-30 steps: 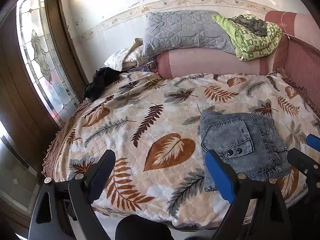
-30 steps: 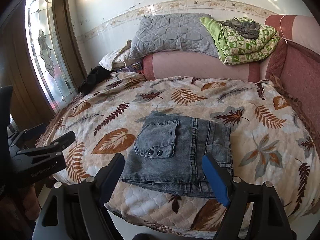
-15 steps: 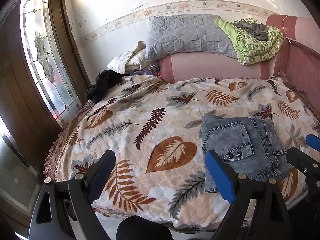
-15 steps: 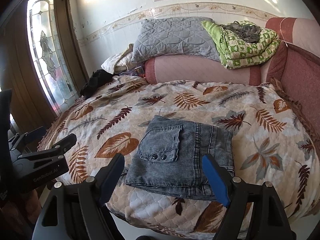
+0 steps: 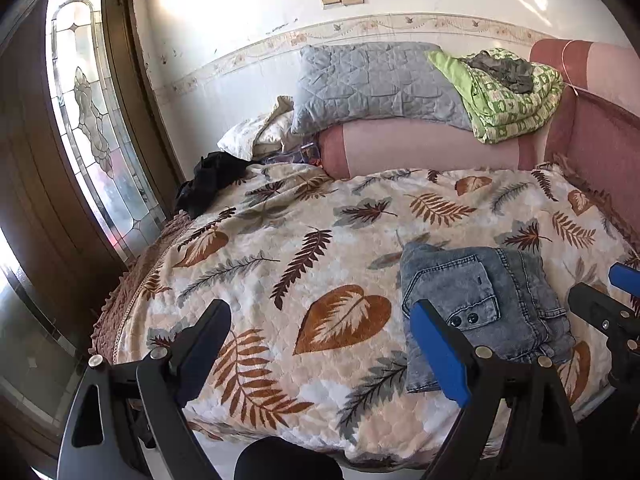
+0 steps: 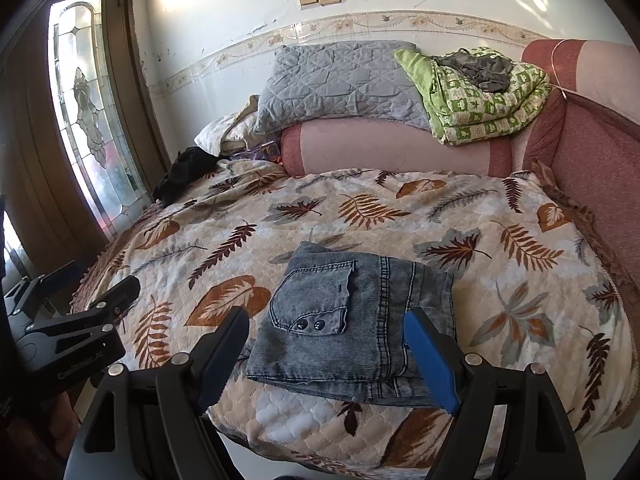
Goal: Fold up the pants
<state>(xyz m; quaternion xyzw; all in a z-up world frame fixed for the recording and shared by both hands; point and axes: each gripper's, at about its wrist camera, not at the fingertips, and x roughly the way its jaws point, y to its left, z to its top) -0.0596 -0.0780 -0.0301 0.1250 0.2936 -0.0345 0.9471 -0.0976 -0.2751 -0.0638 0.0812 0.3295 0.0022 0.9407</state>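
Observation:
A pair of grey-blue denim pants (image 6: 360, 320) lies folded into a compact rectangle on the leaf-print bed cover (image 6: 500, 240), a buttoned back pocket facing up. In the left wrist view the pants (image 5: 480, 300) sit right of centre near the bed's front edge. My right gripper (image 6: 326, 340) hangs open just in front of the pants, fingers apart and holding nothing. My left gripper (image 5: 320, 332) is open too, over bare cover to the left of the pants. The left gripper (image 6: 80, 320) also shows at the left edge of the right wrist view.
A pink bolster (image 6: 400, 152) lies along the back of the bed, with a grey quilted pillow (image 6: 340, 80) and a folded green blanket (image 6: 480, 100) on top. A black garment (image 5: 212, 180) sits at the back left corner. A wooden door with stained glass (image 5: 88, 120) stands left.
Both views have drifted slightly, so the bed and pants sit a little lower in frame. The pants lie unchanged and both grippers stay open.

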